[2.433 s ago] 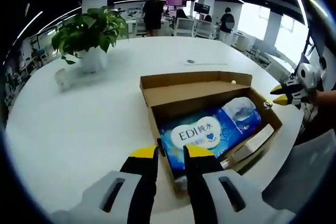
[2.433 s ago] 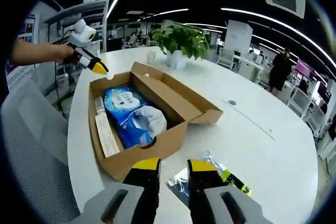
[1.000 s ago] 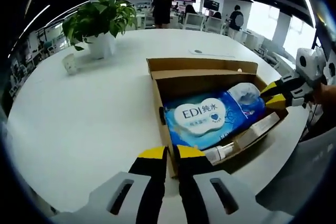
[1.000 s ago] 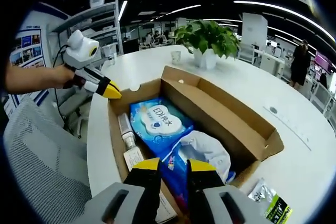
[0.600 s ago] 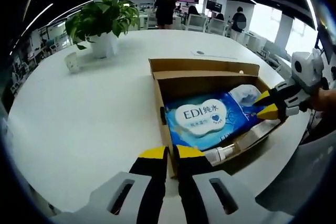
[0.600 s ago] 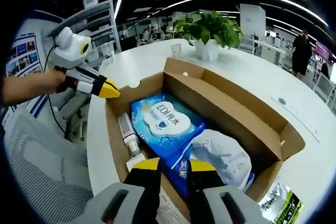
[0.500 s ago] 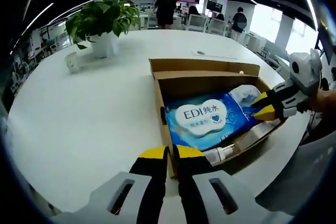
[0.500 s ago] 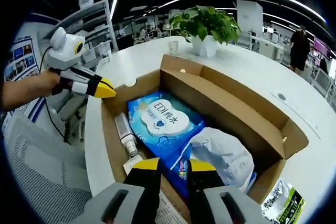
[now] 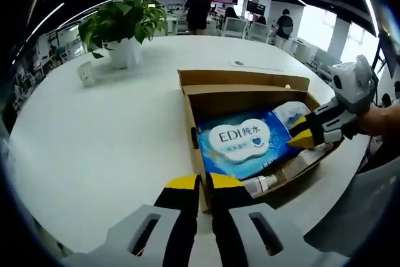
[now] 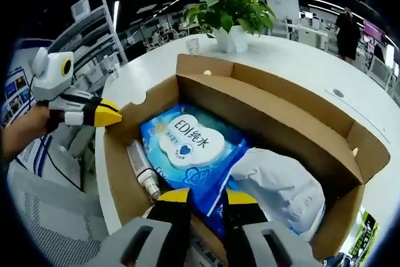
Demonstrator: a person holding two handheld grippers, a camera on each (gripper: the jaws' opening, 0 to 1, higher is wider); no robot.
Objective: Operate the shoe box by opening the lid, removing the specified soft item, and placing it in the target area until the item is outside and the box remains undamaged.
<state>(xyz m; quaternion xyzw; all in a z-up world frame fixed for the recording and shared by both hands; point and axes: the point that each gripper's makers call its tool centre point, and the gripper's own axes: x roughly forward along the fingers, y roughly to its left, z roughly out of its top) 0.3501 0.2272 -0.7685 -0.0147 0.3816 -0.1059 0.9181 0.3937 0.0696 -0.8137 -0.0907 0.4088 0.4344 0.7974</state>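
So, left gripper view: potted plant (image 9: 119, 26) and a small cup (image 9: 84, 73) far left on the white table (image 9: 94, 148). Left gripper (image 9: 200, 182) sits at the near wall of the open shoe box (image 9: 244, 82), jaws nearly together with only the cardboard edge in the slit; cannot tell if they pinch it. Inside the box, a blue wipes pack (image 9: 244, 142) lies flat, a small bottle (image 9: 259, 184) along its near side, a white bag (image 9: 290, 110) at the far end. Right gripper (image 9: 299, 134) comes in from the right over the pack's end, yellow tips a little apart.

Right gripper view: left gripper (image 10: 114, 117) at the box's left wall (image 10: 119, 173); bottle (image 10: 142, 170), wipes pack (image 10: 190, 148), white bag (image 10: 281, 189) in the box. Right gripper (image 10: 205, 198) is just above the pack's edge, jaws narrow, holding nothing.
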